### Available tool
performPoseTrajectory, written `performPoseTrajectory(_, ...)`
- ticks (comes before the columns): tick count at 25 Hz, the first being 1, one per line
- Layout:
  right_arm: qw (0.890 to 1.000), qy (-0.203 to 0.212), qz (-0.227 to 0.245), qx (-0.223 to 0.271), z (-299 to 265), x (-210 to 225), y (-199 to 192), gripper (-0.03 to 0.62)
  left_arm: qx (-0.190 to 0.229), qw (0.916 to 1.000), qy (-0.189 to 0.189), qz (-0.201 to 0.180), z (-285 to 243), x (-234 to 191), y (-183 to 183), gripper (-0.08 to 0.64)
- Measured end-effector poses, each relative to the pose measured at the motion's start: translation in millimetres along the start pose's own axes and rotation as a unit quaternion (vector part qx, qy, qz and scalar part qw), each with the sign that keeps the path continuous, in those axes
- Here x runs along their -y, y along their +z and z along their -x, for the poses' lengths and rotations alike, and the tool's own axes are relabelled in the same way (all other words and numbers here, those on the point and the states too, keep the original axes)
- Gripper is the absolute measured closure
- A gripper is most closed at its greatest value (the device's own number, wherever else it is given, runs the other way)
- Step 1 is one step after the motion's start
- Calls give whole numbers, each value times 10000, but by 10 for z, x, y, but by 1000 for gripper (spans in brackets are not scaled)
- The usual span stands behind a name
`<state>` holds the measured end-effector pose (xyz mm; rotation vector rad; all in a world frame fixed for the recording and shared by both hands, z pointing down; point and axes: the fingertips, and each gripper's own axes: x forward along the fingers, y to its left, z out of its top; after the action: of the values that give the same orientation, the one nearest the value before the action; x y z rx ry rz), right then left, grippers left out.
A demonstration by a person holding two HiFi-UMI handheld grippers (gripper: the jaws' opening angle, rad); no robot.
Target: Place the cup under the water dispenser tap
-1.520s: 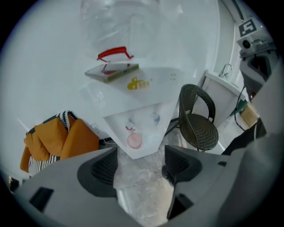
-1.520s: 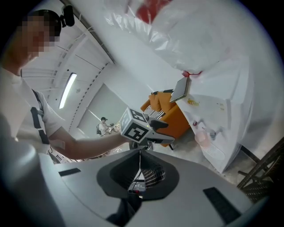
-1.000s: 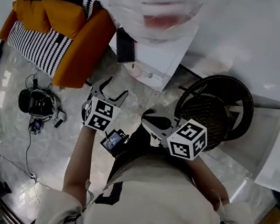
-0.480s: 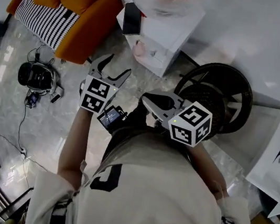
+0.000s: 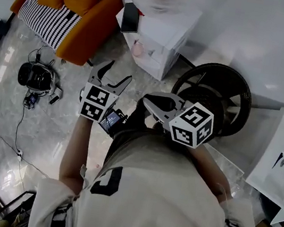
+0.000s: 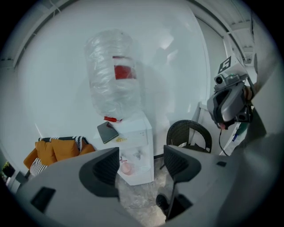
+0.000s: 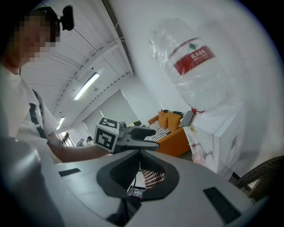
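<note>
The person is standing back from the tall white water dispenser [image 5: 165, 36], which is sitting at 12 o'clock in the head view. The small pink cup [image 5: 138, 49] is resting in the nook on its front, and it seems to be under the tap already. The left gripper [image 5: 115, 76] is spreading its fingers wide around nothing. The right gripper [image 5: 148, 102] is pressing its fingers together, empty. Next, I think the left gripper needs to go toward 12 o'clock only if the cup needs nudging
</note>
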<state>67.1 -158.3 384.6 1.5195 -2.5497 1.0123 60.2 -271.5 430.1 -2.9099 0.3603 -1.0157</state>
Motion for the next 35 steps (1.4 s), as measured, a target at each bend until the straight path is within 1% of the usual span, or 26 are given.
performPoseTrajectory(4,9999,-22,76,64,161,-38,-30,565,26,9999,-58,-134,17,244,82,198)
performPoseTrajectory(10,9989,-204,352,215,413,-22,3,565,8,9994,-116,-334,10,502,203,198)
performPoseTrajectory(13,9984,-210,433,297,532,-42,14,565,45,9990,-83,-444,37,626,293,198)
performPoseTrajectory(16,9981,-74,554,242,649,-103,-47,565,129,9991,-79,-399,91,768,362,198)
performPoseTrajectory(19,9980,-40,592,211,713,-109,-127,566,74,9991,-77,-406,157,868,347,198)
performPoseTrajectory(22,9982,-20,578,129,715,-110,-219,566,-14,9993,-48,-357,256,917,262,198)
performPoseTrajectory(25,9986,138,509,27,663,-183,-287,566,-189,9993,37,-305,331,911,97,198)
performPoseTrajectory(27,9984,268,489,-42,604,-271,-324,565,-221,9994,111,-232,412,890,19,198)
performPoseTrajectory(29,9974,356,600,-159,546,-342,-361,565,-206,9996,173,-116,494,858,-37,198)
performPoseTrajectory(33,9917,451,1130,-426,457,-439,-368,565,-170,9996,244,23,630,796,-114,198)
performPoseTrajectory(35,9905,457,1213,-458,391,-473,-332,565,-106,9995,270,81,699,747,-124,198)
